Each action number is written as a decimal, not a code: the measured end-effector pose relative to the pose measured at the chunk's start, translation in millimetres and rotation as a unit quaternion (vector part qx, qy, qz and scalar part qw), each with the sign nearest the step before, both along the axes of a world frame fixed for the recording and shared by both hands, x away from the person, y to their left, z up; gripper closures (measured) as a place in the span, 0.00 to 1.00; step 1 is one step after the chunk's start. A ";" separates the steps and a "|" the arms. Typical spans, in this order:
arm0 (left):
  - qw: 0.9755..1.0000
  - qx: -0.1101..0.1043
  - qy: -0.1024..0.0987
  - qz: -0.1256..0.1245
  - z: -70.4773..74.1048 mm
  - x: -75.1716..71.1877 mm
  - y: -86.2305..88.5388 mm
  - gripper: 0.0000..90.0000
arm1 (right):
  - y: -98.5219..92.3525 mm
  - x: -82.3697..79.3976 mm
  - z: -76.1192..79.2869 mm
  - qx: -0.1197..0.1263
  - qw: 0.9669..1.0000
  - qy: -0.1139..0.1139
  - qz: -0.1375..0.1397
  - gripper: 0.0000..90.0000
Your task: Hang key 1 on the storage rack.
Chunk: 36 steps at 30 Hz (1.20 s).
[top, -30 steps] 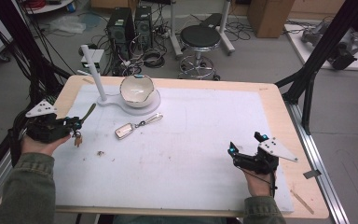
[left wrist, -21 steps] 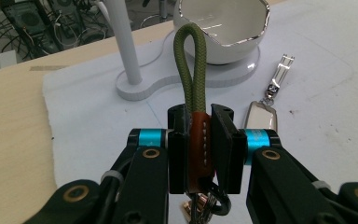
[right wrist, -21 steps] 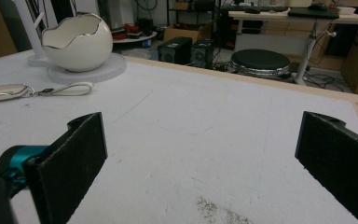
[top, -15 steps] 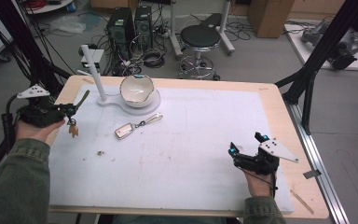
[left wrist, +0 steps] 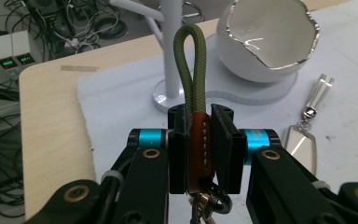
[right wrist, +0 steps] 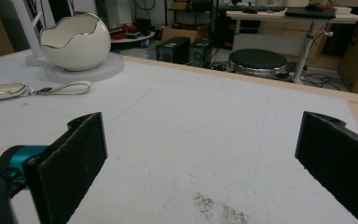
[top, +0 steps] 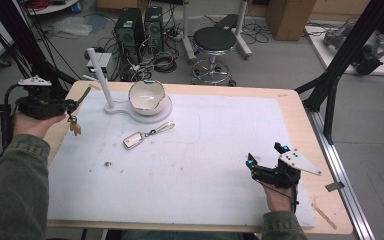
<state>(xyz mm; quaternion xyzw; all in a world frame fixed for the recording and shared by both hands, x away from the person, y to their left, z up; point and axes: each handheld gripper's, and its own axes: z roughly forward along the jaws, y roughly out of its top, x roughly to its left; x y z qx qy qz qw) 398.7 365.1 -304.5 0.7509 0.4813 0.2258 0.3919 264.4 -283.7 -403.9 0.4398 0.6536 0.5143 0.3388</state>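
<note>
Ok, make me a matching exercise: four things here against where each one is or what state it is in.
Things:
1. green strap keychain
2. silver key fob
3. eggshell bowl
4. right gripper

States:
a. open, resting low near the table's right edge
b. lying flat on the white mat
c. clamped by the left gripper
d. sitting on the white stand's round base

Pairs: 1-c, 2-b, 3-d, 4-a

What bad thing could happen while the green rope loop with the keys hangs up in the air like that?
1. The left gripper pinches only the brown leather band of the olive-green cord keychain, so it might slip out and drop.
2. The white branched stand and the white egg-shaped bowl with a jagged silver rim are close by; a swing could knock them.
3. The dangling keys may sway and snag.
</note>
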 end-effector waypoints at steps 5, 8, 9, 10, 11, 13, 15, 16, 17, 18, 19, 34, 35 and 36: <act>1.000 0.004 0.004 0.008 1.8 8.3 7.5 0.86 | -1.7 -0.7 -0.2 0.004 1.000 0.004 -0.003 0.01; 1.000 -0.011 -0.002 0.026 3.8 13.3 16.7 0.86 | -2.6 -0.9 -0.6 0.005 1.000 0.002 -0.003 0.01; 1.000 -0.008 -0.002 0.030 4.2 14.7 19.4 0.86 | -2.9 -0.8 -0.7 0.005 1.000 0.001 -0.004 0.01; 1.000 -0.006 0.001 0.030 4.8 15.6 21.2 0.86 | -3.6 -1.1 -0.8 0.003 1.000 0.002 -0.005 0.01; 1.000 -0.006 0.001 0.030 4.8 15.6 21.2 0.86 | -3.7 -1.2 -0.9 0.004 1.000 0.002 -0.005 0.01; 0.999 -0.009 -0.001 0.033 6.3 17.9 22.3 0.86 | -3.9 -1.4 -0.9 0.006 1.000 0.002 -0.004 0.01; 1.000 -0.002 0.003 0.027 10.4 23.1 21.1 0.86 | -3.9 -1.4 -0.9 0.006 1.000 0.002 -0.004 0.01; 1.000 -0.002 0.004 0.025 11.9 25.2 20.7 0.86 | -3.8 -1.4 -1.0 0.005 1.000 0.002 -0.004 0.01; 1.000 -0.002 0.004 0.025 11.9 25.2 20.7 0.86 | -3.6 -1.3 -1.0 0.004 1.000 0.001 -0.004 0.01; 1.000 -0.002 0.004 0.023 13.5 27.6 20.7 0.86 | -3.6 -1.3 -1.0 0.004 1.000 0.001 -0.004 0.01; 1.000 0.000 0.006 0.021 16.3 31.7 21.1 0.86 | -3.4 -1.3 -1.0 0.003 1.000 0.003 -0.003 0.01; 0.999 0.014 0.018 0.034 22.1 58.6 25.0 0.86 | -9.0 -5.1 -2.0 0.006 1.000 0.005 -0.017 0.01; 0.999 0.014 0.018 0.034 22.1 58.6 25.0 0.86 | -9.3 -5.7 -1.9 0.007 1.000 0.008 -0.017 0.01; 0.999 0.009 0.020 0.035 21.0 59.7 25.8 0.86 | -9.5 -5.8 -1.9 0.007 1.000 0.007 -0.017 0.01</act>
